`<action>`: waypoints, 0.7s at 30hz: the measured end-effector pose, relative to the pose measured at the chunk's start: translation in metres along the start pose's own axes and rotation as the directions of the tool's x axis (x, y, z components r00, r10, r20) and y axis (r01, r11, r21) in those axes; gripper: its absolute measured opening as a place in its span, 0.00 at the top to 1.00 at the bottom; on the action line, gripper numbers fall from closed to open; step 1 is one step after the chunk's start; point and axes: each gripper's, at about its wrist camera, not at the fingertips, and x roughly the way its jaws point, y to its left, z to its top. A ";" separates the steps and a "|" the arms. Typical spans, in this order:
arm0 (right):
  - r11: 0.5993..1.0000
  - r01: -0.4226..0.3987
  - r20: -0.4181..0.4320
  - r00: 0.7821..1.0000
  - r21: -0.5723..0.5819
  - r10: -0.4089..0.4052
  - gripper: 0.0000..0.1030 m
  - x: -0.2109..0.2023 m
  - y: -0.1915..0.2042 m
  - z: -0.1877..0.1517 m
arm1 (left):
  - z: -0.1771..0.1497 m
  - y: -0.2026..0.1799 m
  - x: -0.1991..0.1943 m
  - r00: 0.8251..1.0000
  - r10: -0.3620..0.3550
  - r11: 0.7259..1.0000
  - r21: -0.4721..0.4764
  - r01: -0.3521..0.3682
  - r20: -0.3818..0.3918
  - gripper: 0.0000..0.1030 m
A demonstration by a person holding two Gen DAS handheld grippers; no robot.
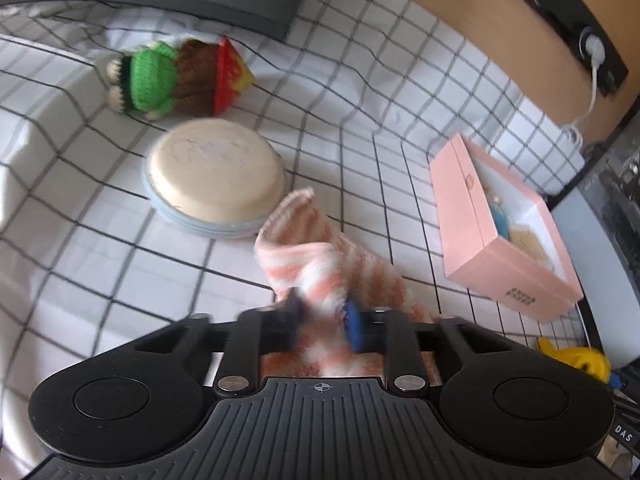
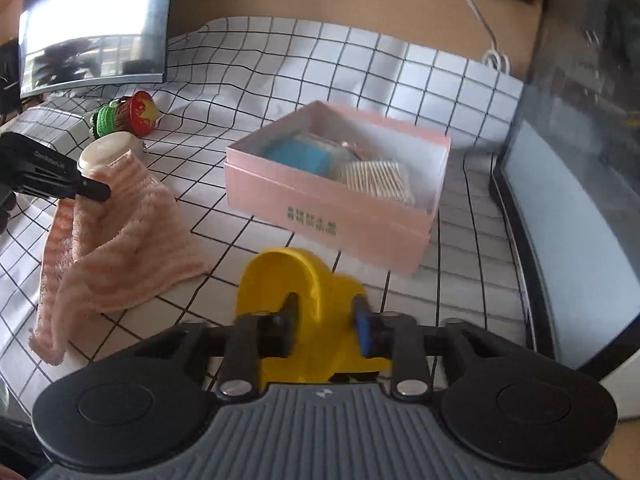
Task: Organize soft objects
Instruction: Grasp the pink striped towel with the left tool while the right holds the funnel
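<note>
My left gripper (image 1: 322, 314) is shut on a pink-and-white striped towel (image 1: 316, 256) and lifts one part of it off the checked cloth; the towel also shows in the right wrist view (image 2: 120, 232), draped down to the cloth. My right gripper (image 2: 326, 314) is shut on a yellow plastic toy (image 2: 298, 280) just in front of an open pink box (image 2: 332, 208). The box (image 1: 476, 216) holds a blue item (image 2: 300, 156) and a beige knitted piece (image 2: 380, 178). A knitted doll in green, brown and red (image 1: 176, 76) lies at the far left.
A round cream tin with a blue base (image 1: 216, 176) sits between the doll and the towel. A monitor (image 2: 96, 24) stands at the back left. A dark glass-fronted case (image 2: 580, 200) lines the right side. A white cable (image 1: 592, 92) hangs from a wall socket.
</note>
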 end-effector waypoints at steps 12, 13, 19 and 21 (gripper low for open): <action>0.995 -0.100 0.185 0.978 -0.015 0.101 0.29 -0.043 0.014 0.028 | 0.032 -0.014 -0.027 0.992 -0.074 0.993 0.095 0.065 0.103 0.86; 0.994 -0.111 0.183 0.977 -0.021 0.113 0.29 -0.042 0.018 0.030 | 0.035 -0.017 -0.036 0.988 -0.095 0.991 0.107 0.083 0.119 0.86; 0.981 -0.179 0.164 0.968 -0.074 0.189 0.29 -0.027 0.047 0.037 | 0.015 -0.037 -0.068 0.971 -0.232 0.961 0.169 0.219 0.056 0.86; 0.975 -0.208 0.160 0.963 -0.078 0.218 0.29 -0.025 0.055 0.041 | -0.008 -0.039 -0.069 0.965 -0.260 0.953 0.158 0.259 -0.014 0.86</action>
